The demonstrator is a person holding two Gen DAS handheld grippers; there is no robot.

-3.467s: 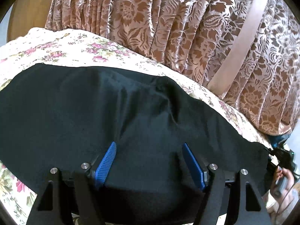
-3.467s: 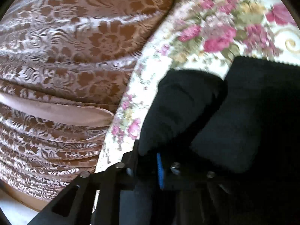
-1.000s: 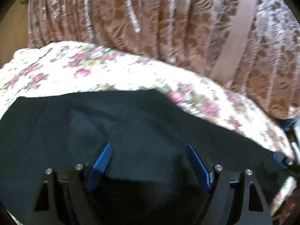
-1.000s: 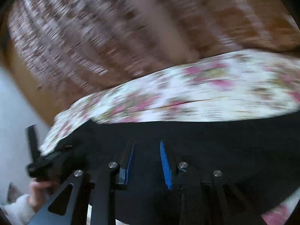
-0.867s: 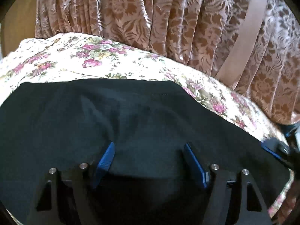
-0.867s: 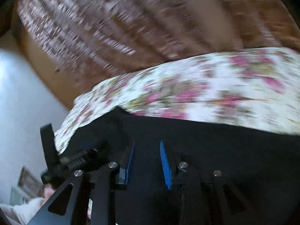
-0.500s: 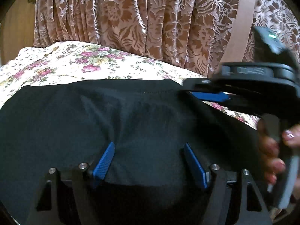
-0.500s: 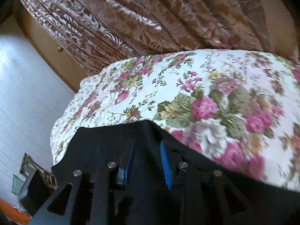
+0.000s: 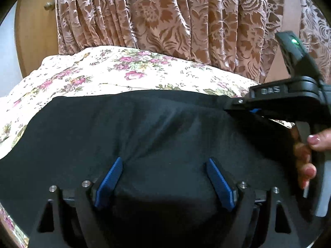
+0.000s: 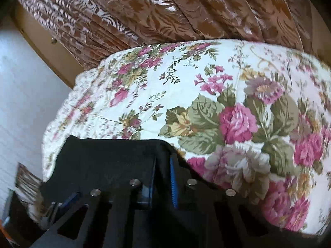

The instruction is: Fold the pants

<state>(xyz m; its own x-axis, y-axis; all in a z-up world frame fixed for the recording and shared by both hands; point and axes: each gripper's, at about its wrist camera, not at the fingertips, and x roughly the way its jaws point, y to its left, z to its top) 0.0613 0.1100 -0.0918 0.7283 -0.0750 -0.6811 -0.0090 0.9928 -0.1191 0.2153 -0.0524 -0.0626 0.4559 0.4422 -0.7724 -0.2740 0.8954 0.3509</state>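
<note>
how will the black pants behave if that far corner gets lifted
Probably floppy: the black pants already crease and drape over the floral bedspread. Likely light, since the right tool pinches just a corner. Lifted there, the rest should sag and trail.

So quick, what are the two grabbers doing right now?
Left gripper: open, pants lying between its jaws, not pinched.
Right gripper: just closed, shut on the pants' far corner.
</note>
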